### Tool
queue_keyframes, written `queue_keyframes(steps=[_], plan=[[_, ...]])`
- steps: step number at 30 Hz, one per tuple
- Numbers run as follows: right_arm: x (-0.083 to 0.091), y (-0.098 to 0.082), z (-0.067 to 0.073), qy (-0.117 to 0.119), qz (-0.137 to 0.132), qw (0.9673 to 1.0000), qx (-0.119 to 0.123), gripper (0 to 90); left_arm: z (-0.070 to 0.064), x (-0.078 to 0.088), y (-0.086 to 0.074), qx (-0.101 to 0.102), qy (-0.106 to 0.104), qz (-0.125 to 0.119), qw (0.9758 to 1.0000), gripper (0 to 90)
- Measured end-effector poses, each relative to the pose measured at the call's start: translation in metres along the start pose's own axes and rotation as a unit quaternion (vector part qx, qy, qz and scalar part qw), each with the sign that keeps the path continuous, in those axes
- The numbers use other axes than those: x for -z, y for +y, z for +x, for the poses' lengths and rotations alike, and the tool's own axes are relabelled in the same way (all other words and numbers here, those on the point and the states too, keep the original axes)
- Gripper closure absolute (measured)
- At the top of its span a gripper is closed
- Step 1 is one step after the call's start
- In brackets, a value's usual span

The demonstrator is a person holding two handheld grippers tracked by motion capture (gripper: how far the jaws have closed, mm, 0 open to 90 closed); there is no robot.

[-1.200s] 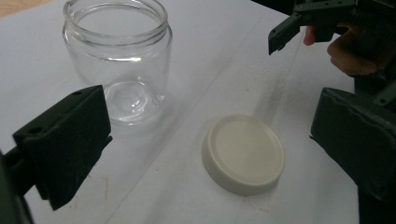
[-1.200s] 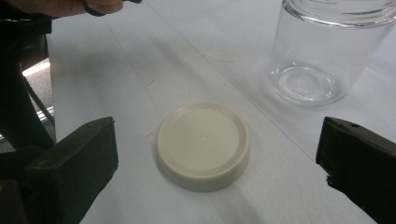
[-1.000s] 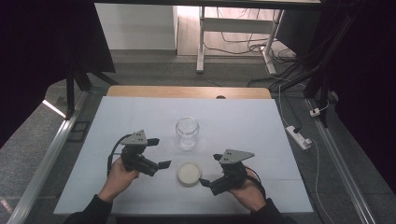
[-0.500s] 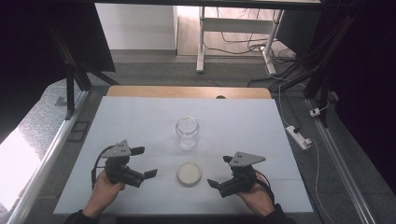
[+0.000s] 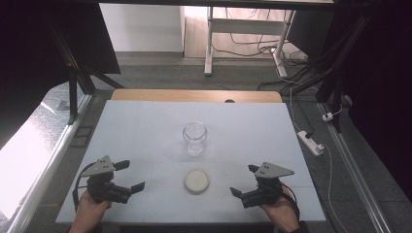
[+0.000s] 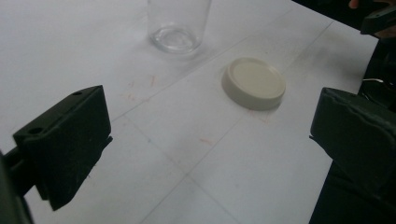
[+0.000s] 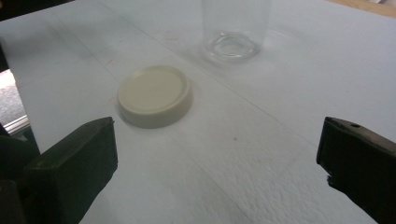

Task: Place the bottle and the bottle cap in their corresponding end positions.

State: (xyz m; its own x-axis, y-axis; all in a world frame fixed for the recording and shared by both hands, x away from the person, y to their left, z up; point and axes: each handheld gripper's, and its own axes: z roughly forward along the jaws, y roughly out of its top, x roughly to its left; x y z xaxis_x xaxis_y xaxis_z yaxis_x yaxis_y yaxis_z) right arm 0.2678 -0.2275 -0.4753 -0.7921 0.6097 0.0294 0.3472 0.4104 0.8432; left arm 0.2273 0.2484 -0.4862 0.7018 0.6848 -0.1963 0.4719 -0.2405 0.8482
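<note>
In the high view the left gripper [image 5: 129, 175] was in the lower left of the frame and the right gripper [image 5: 244, 180] in the lower right, each one held by a hand that came in from the bottom edge. Both tongs were spread wide and pinched nothing — the jaws of each stood well apart, with only bare table [image 5: 145, 126] between them.

The cream lid [image 5: 197, 181] lay flat on the white table in the lower centre of the frame, between the two grippers and apart from both. The glass jar [image 5: 195, 138] stood upright and open just above the lid in the frame, near the centre, not touching it.

In the left gripper view the lid [image 6: 253, 82] was in the upper right part of the frame, beyond the jaws, and the bottom of the jar [image 6: 176, 28] was at the top edge. In the right gripper view the lid [image 7: 154, 95] sat left of centre, and the jar [image 7: 233, 32] was at the top, a little to the right — its upper part was cut by the frame. The jaws in both views were at the bottom corners, far from each other.
</note>
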Motion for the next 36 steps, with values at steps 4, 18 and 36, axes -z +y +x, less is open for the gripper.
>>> queue_keyframes(steps=[4,18,36], plan=[[0.010,-0.007,-0.004,-0.018,-0.001,0.9998,-0.006,0.0,0.000,0.009,-0.009,0.006,0.016,-0.003,0.9999,0.0],[0.045,-0.039,-0.021,-0.077,0.004,0.9957,-0.051,0.0,0.008,0.032,-0.044,0.041,0.067,0.023,0.9967,0.0],[0.071,-0.066,-0.027,-0.106,0.031,0.9885,-0.103,0.0,0.007,0.045,-0.067,0.060,0.107,0.067,0.9902,0.0]])
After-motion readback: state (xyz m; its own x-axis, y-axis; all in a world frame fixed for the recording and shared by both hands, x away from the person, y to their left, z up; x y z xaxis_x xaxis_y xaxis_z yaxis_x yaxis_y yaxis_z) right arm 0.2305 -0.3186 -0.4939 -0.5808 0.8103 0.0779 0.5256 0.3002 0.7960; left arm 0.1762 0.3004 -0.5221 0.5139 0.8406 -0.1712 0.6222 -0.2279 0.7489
